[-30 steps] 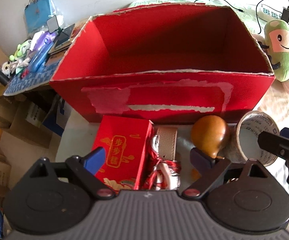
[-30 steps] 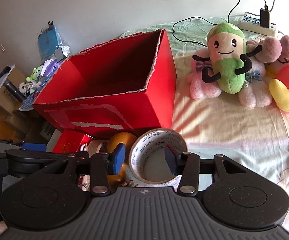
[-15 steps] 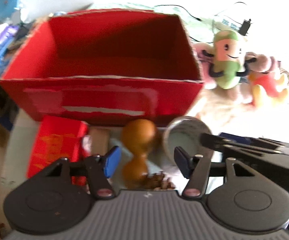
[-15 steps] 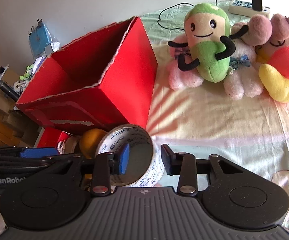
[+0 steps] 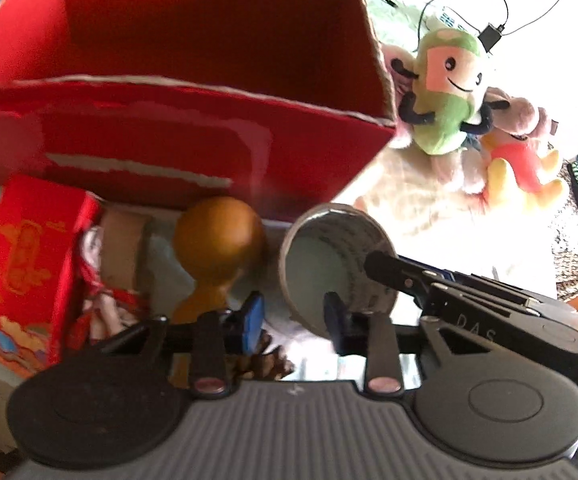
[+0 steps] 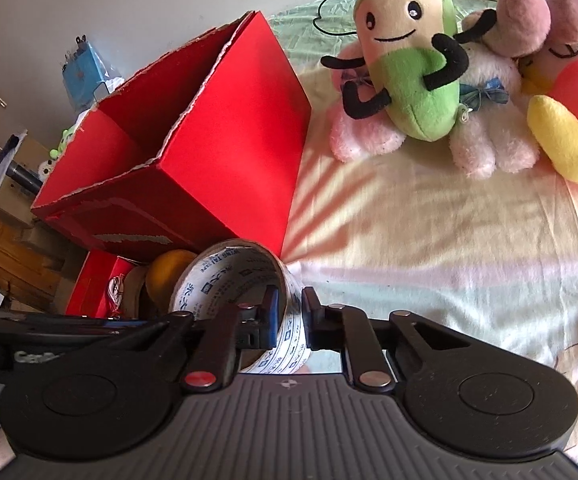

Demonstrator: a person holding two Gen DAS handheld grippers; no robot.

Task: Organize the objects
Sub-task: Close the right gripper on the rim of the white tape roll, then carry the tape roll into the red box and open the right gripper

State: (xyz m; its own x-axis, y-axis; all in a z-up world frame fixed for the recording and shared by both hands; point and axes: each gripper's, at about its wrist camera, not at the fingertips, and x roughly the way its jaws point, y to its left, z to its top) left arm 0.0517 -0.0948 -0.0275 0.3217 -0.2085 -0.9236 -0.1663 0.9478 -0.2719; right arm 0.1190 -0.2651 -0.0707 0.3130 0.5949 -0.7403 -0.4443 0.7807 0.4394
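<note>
Red cardboard fills the view: a big open-topped red box [image 6: 225, 128] sits on the bed [image 6: 429, 248], its torn rim showing pale edges. Right in front of its near corner, the tape roll [image 6: 233, 276] stands on edge, printed wrap facing out. The right claw [image 6: 289, 316] has it, one finger inside the ring, the other outside, pinched tight on the roll's wall.

Over on the left wrist view, the left claw [image 5: 293, 322] hangs with fingers parted, nothing between them, low in front of the tape roll [image 5: 329, 256] and the brown gourd [image 5: 217, 240]. The gourd lies just beside the roll, up against the box's front wall. Left of the gourd there's a tan strap [image 5: 119, 248] and some red-and-white cord, then a small red gift box [image 5: 25, 264] with gold print. The right claw [image 5: 385, 268] reaches in from the right side, gripping the roll's rim.

Beyond the box, a green plush toy [image 6: 409, 64] leans on pink and white plush animals [image 6: 489, 92], with a yellow-and-red plush [image 6: 569, 120] at the far right.
</note>
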